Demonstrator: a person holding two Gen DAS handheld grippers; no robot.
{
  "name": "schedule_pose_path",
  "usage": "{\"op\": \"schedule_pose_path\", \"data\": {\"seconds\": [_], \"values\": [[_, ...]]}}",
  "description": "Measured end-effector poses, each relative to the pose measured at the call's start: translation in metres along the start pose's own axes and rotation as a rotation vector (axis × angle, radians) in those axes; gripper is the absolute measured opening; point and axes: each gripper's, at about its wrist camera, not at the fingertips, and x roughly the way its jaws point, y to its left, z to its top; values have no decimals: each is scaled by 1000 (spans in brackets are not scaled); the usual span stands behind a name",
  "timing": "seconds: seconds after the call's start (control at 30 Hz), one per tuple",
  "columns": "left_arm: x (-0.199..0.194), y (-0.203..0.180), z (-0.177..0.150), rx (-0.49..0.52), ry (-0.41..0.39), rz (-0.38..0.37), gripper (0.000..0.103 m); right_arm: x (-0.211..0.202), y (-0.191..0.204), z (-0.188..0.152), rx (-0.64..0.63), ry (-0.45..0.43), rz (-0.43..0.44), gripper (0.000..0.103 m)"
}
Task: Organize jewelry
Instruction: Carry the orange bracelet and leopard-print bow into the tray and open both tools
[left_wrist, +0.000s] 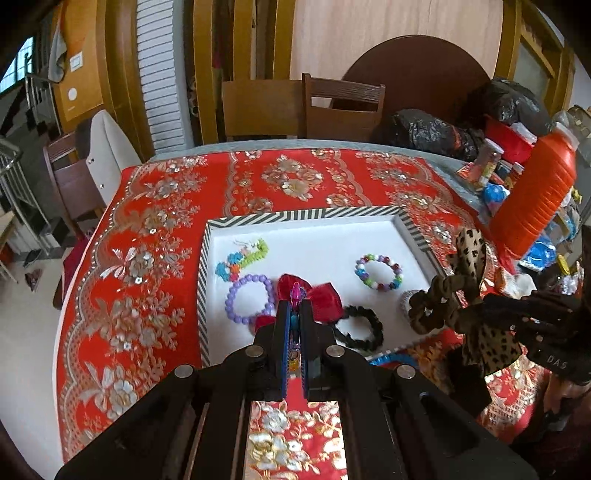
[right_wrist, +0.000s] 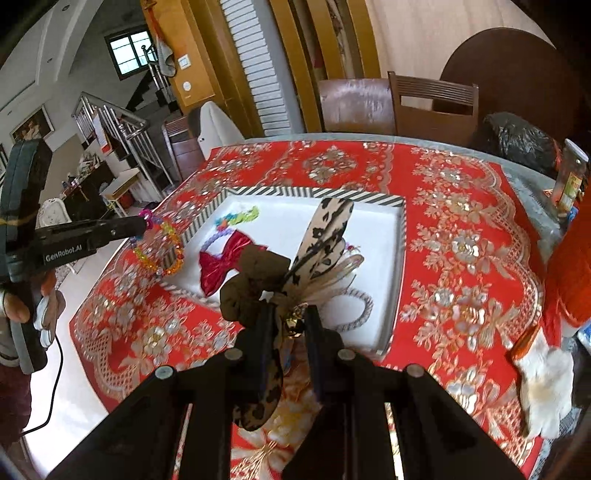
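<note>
A white tray with a striped rim (left_wrist: 303, 214) (right_wrist: 317, 192) lies on the red tablecloth. In it are a purple bead bracelet (left_wrist: 248, 299), a multicolour bead bracelet (left_wrist: 378, 272), a red bow (left_wrist: 325, 295) (right_wrist: 221, 264), a black scrunchie (left_wrist: 360, 328) and a green and blue piece (left_wrist: 243, 256). My left gripper (left_wrist: 294, 295) is shut on a colourful bead bracelet (right_wrist: 159, 243), held over the tray's near left edge. My right gripper (right_wrist: 291, 314) is shut on a leopard-print scrunchie bow (right_wrist: 321, 240) (left_wrist: 469, 266), above the tray's near right part.
A grey braided band (right_wrist: 358, 306) lies in the tray under the right gripper. Black bags (left_wrist: 436, 129), an orange bottle (left_wrist: 539, 192) and small clutter crowd the table's right side. A white cloth (right_wrist: 546, 380) lies at the right. Wooden chairs (left_wrist: 340, 107) stand behind the table.
</note>
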Motion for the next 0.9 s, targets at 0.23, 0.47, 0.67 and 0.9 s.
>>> {"op": "schedule_pose_path", "data": {"seconds": [0.23, 0.47, 0.67, 0.9], "values": [[22, 2, 21, 6, 4, 35, 4, 17, -18, 23, 28, -2, -25, 17], [42, -2, 45, 9, 8, 39, 4, 35, -37, 41, 54, 6, -55, 17], [66, -12, 67, -5, 15, 15, 4, 56, -57, 54, 95, 20, -79, 17], [109, -22, 81, -58, 32, -40, 4, 86, -67, 70, 109, 36, -87, 18]]}}
